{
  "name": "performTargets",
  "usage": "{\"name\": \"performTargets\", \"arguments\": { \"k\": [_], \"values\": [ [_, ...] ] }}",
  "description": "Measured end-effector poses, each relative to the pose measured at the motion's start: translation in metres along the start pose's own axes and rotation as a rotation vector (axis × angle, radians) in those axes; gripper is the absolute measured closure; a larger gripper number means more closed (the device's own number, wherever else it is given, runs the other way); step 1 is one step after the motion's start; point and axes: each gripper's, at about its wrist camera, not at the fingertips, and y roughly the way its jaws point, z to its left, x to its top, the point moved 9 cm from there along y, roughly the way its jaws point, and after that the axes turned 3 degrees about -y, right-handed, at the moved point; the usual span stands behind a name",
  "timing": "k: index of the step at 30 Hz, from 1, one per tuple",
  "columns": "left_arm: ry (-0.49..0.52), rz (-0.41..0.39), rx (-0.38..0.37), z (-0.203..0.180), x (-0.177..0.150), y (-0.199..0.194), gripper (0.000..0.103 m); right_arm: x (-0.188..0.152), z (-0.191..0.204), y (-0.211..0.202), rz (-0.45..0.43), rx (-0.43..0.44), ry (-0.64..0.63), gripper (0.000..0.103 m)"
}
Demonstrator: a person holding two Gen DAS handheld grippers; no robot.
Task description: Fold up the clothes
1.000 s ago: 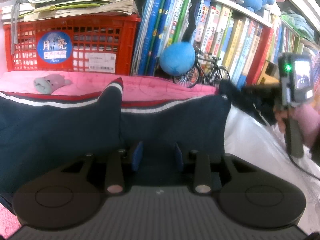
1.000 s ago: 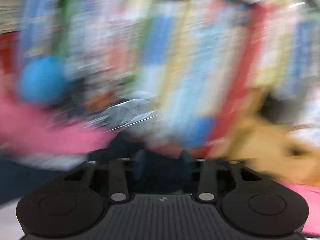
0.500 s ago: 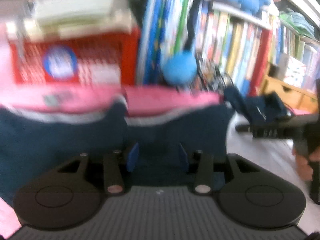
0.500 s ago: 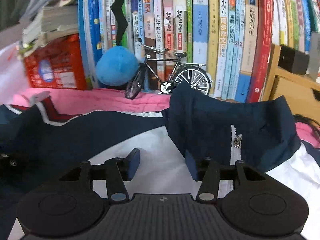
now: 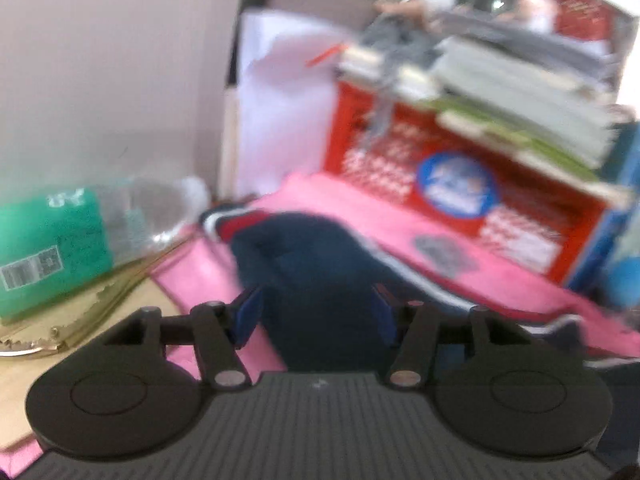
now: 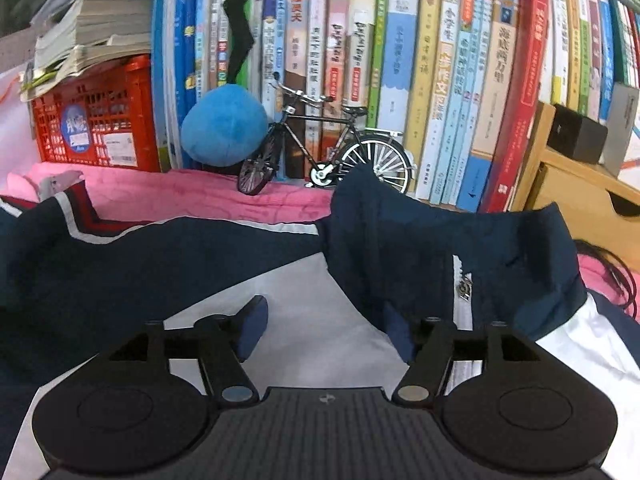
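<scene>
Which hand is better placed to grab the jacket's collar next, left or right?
Right. The right gripper hangs over the jacket beside its collar, jaws opening, nothing pinched. The left gripper faces a navy sleeve end near the bottle.

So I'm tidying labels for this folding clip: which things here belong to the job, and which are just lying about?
Job: navy and white jacket; left gripper, jaws opening; right gripper, jaws opening.

Lying about: model bicycle; blue plush ball; red crate; books; plastic bottle.
</scene>
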Motion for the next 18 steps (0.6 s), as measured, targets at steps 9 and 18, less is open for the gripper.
{"name": "performTargets", "arguments": {
  "k": [9, 18],
  "values": [
    [0.043, -0.004, 0.005, -0.004, 0.026, 0.035, 0.101, 0.000, -0.006, 0.001, 0.012, 0.007, 0.032, 0.030],
    [0.273, -0.371, 0.124, -0.012, 0.103, -0.006, 0.098, 0.000, -0.004, 0.001, 0.017, 0.015, 0.027, 0.022]
  ]
}}
